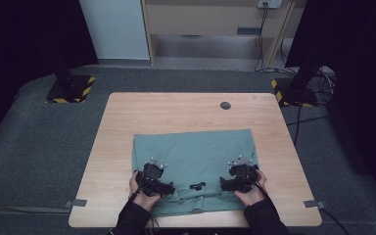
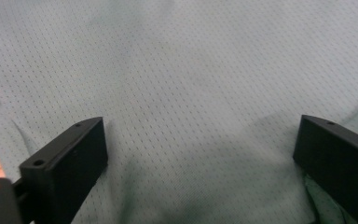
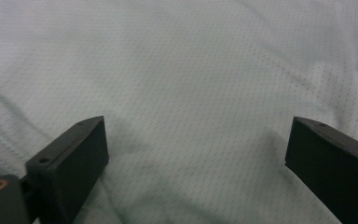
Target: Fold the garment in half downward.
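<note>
I have both tools down over the near part of the grey-green mesh sports shirt, which lies flat and partly folded on the near half of the tabletop, its collar label toward me. My left tool has its jaws spread wide with cloth lying flat between them, gripping nothing; my right tool is spread just the same. To fold well, I judge I should press each lower jaw into the fabric, gather a good pinch at matching spots on either side of the collar, and close both together, so the edge lifts level and the fold lands square.

Beyond the shirt, the pale wooden tabletop is bare save for a small dark round disc near its far edge. Grey carpet surrounds it, with two black stands on yellow-striped feet, trailing cables, and a light wall panel behind.
</note>
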Motion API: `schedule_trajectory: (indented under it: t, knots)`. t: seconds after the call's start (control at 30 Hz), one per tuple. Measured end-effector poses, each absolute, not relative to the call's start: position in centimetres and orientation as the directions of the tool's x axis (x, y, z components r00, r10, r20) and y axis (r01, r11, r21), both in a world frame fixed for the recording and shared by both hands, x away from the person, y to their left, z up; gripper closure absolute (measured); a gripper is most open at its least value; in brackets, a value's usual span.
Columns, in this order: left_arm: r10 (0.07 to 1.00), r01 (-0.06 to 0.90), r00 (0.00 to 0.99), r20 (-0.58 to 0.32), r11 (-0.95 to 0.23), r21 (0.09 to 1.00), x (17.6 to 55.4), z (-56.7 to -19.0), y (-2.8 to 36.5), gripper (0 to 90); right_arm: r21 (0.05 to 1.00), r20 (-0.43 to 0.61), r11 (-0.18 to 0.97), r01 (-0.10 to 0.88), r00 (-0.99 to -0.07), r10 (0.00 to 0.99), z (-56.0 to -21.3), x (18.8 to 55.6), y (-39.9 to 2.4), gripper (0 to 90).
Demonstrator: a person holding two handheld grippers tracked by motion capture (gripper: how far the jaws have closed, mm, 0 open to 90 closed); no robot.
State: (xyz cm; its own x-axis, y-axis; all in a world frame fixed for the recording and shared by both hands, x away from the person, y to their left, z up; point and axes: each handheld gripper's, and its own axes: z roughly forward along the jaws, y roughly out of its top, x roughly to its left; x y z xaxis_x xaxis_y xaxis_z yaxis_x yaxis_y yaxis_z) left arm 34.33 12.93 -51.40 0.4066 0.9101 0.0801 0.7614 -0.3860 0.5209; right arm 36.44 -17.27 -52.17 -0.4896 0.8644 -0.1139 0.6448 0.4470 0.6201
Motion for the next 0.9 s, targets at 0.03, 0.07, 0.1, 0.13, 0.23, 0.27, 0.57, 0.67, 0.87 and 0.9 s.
schedule_trajectory:
  t: [0.03, 0.07, 0.1, 0.13, 0.23, 0.27, 0.57, 0.67, 0.87, 0.9]
  knots:
    - [0.908, 0.76, 0.411, 0.08, -0.39, 0.519, 34.1, -51.4, 12.9, 1.6, 0.621, -0.112, 0.448, 0.644, -0.493, 0.863, -52.1, 36.2, -17.3, 6.1]
    - [0.905, 0.758, 0.419, 0.077, -0.396, 0.519, 33.8, -51.4, 12.9, 1.5, 0.618, -0.114, 0.454, 0.642, -0.499, 0.859, -52.1, 35.9, -17.4, 5.9]
    - [0.899, 0.753, 0.431, 0.078, -0.406, 0.518, 33.5, -51.4, 12.8, 1.5, 0.62, -0.11, 0.454, 0.64, -0.502, 0.858, -52.1, 35.5, -17.5, 6.0]
    - [0.893, 0.747, 0.443, 0.08, -0.418, 0.517, 33.2, -51.4, 12.8, 1.5, 0.621, -0.104, 0.455, 0.638, -0.509, 0.855, -52.2, 35.0, -17.7, 6.0]
    - [0.867, 0.732, 0.494, 0.069, -0.458, 0.505, 32.3, -51.3, 13.0, 1.1, 0.612, -0.096, 0.466, 0.639, -0.525, 0.846, -52.0, 33.9, -18.0, 5.6]
    - [0.865, 0.733, 0.497, 0.066, -0.459, 0.502, 32.1, -51.3, 13.2, 0.9, 0.613, -0.095, 0.466, 0.638, -0.527, 0.845, -51.9, 33.7, -18.1, 5.5]
    - [0.893, 0.736, 0.443, 0.082, -0.415, 0.535, 32.4, -51.6, 13.5, 0.0, 0.62, -0.094, 0.452, 0.641, -0.512, 0.854, -52.0, 35.0, -17.6, 5.6]
    - [0.88, 0.725, 0.466, 0.092, -0.439, 0.531, 32.0, -51.5, 13.6, 0.3, 0.616, -0.089, 0.465, 0.637, -0.53, 0.844, -52.2, 34.5, -17.6, 5.7]
    - [0.853, 0.728, 0.519, 0.054, -0.474, 0.495, 31.0, -51.1, 14.2, 0.2, 0.614, -0.083, 0.503, 0.609, -0.584, 0.808, -51.8, 32.6, -18.3, 5.9]
    - [0.856, 0.731, 0.516, 0.047, -0.468, 0.496, 31.1, -51.0, 14.3, 0.4, 0.619, -0.074, 0.497, 0.608, -0.585, 0.808, -51.6, 32.5, -18.3, 5.9]
